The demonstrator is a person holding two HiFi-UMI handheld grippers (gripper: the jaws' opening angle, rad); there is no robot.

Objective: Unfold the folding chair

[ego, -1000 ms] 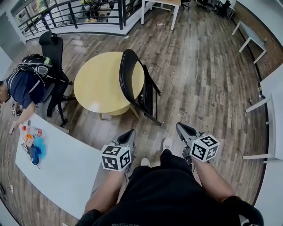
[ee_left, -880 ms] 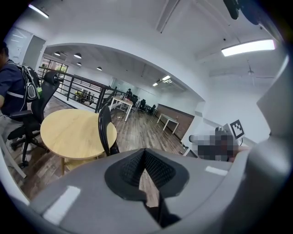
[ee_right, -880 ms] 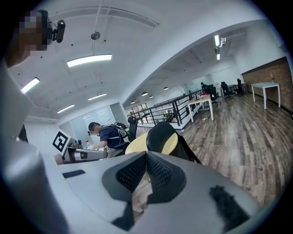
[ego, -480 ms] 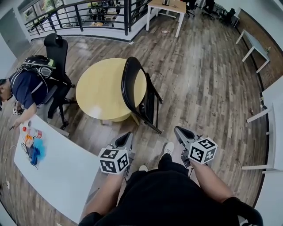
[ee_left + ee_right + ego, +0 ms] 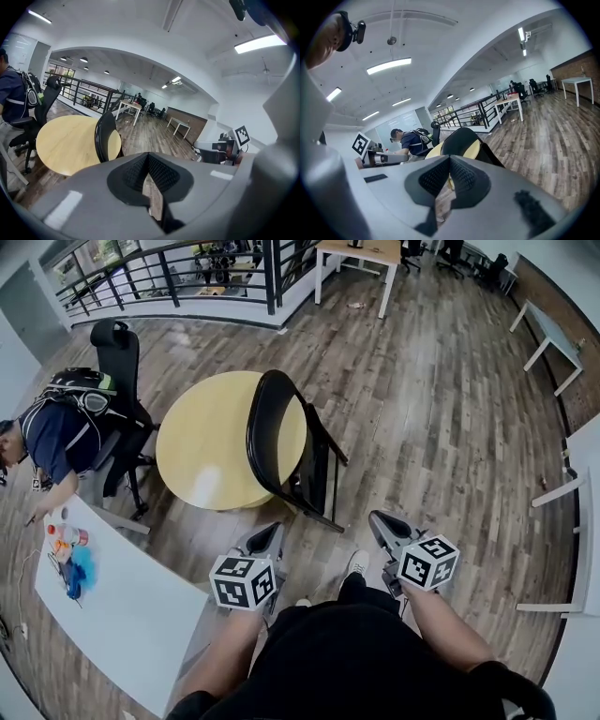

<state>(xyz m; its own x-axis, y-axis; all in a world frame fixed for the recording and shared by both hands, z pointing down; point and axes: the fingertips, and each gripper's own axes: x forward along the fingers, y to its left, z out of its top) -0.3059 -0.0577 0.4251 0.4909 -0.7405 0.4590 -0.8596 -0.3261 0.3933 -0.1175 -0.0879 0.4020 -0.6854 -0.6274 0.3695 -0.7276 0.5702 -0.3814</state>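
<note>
The black folding chair [image 5: 281,442] stands folded on the wood floor, leaning against a round yellow table [image 5: 202,451]. My left gripper [image 5: 272,532] is shut and empty, a short way in front of the chair's lower legs. My right gripper [image 5: 379,521] is also shut and empty, to the right of the chair's feet and clear of them. In the left gripper view the chair [image 5: 104,136] rises beyond the closed left gripper [image 5: 149,159]. In the right gripper view the chair back [image 5: 461,140] shows just over the closed right gripper [image 5: 450,164].
A white table [image 5: 131,606] with small items lies at my left. A seated person [image 5: 52,427] and a black office chair [image 5: 117,352] are beyond it. A railing [image 5: 187,268] runs along the back. White desks [image 5: 572,456] line the right side.
Both grippers have come forward with me toward the folded chair, which now sits nearer and lower in the head view. Both pairs of jaws stayed shut.
</note>
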